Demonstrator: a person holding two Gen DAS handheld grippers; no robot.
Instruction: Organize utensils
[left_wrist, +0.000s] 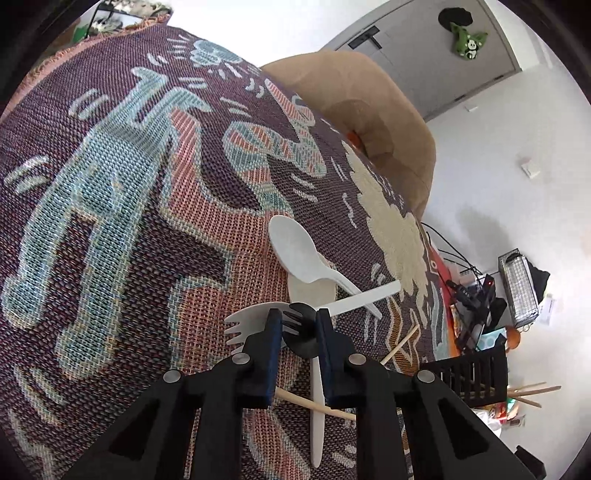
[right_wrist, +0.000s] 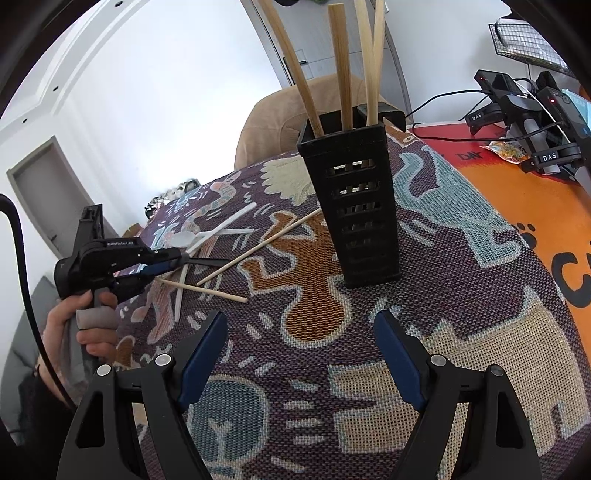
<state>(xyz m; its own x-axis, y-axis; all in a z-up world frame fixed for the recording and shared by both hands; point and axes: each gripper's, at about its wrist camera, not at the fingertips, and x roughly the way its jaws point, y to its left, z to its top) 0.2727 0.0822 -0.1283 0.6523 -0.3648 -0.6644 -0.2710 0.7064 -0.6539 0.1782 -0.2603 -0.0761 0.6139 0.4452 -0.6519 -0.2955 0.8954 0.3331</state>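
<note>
Left gripper (left_wrist: 297, 325) clenched on black fork (left_wrist: 295, 319); right gripper (right_wrist: 301, 354) released, holder (right_wrist: 354, 210) straight ahead.

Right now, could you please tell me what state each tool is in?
Left tool: closed on the black fork.
Right tool: open, holding nothing.

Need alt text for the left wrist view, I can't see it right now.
The left gripper is closed on a black fork among white plastic utensils and a wooden chopstick on the patterned woven cloth. A black slotted holder stands at right.
</note>
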